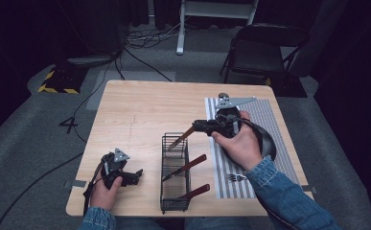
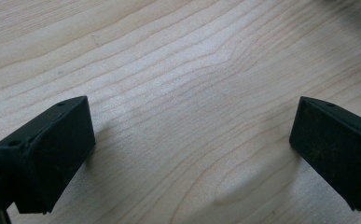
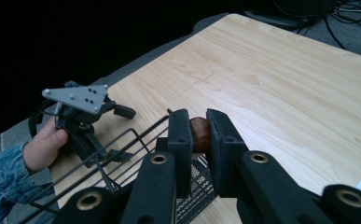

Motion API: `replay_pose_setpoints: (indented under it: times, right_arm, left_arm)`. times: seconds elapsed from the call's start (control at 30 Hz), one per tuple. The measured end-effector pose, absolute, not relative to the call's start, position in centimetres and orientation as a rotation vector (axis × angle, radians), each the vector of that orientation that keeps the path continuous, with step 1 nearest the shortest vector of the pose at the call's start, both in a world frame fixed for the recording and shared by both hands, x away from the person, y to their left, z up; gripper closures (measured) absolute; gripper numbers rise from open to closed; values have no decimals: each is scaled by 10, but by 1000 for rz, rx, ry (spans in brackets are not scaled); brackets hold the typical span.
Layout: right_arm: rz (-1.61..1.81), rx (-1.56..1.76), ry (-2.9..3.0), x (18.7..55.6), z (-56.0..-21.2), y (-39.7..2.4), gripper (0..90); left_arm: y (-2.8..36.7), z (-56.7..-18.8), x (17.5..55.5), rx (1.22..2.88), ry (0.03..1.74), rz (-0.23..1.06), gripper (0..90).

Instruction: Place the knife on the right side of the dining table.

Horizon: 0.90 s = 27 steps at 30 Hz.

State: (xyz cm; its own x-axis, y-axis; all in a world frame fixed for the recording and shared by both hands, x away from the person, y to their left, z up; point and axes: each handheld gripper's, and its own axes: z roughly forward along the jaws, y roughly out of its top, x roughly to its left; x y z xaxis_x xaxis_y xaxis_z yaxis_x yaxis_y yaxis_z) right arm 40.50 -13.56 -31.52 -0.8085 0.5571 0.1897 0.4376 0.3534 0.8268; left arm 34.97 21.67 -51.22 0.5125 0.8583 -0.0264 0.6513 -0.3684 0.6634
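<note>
A brown-handled knife (image 1: pixel 182 138) is pinched by the right claw (image 3: pixel 199 133) above the wire caddy (image 1: pixel 175 201) for slotting in, while the left claw (image 1: pixel 136 176) is kept spread on the near-left bench (image 1: pixel 140 105).

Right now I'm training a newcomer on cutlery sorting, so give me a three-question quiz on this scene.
1. What does the right tool grip?
2. True or false: the left tool holds a fork.
3. Where does the fork lie: A in the basket, B on the striped mat, C on the floor?

Key: 1. A brown-handled knife, its tip inside the basket. 2. False: its jaws stand open over the bare table. 3. B.
</note>
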Motion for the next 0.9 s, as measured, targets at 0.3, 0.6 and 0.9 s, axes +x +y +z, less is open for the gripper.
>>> replay_pose_setpoints:
  times: [0.3,0.6,0.9]
  right_arm:
    - [1472,917,2442,403,-269,-150,810]
    - [1495,930,2416,399,-243,-165,810]
    - [1509,963,2376,398,-225,-187,811]
  left_arm:
    - [217,-512,350,2137,1226,434,3]
    - [217,-512,350,2137,1226,433,3]
    - [217,-512,350,2138,1225,435,2]
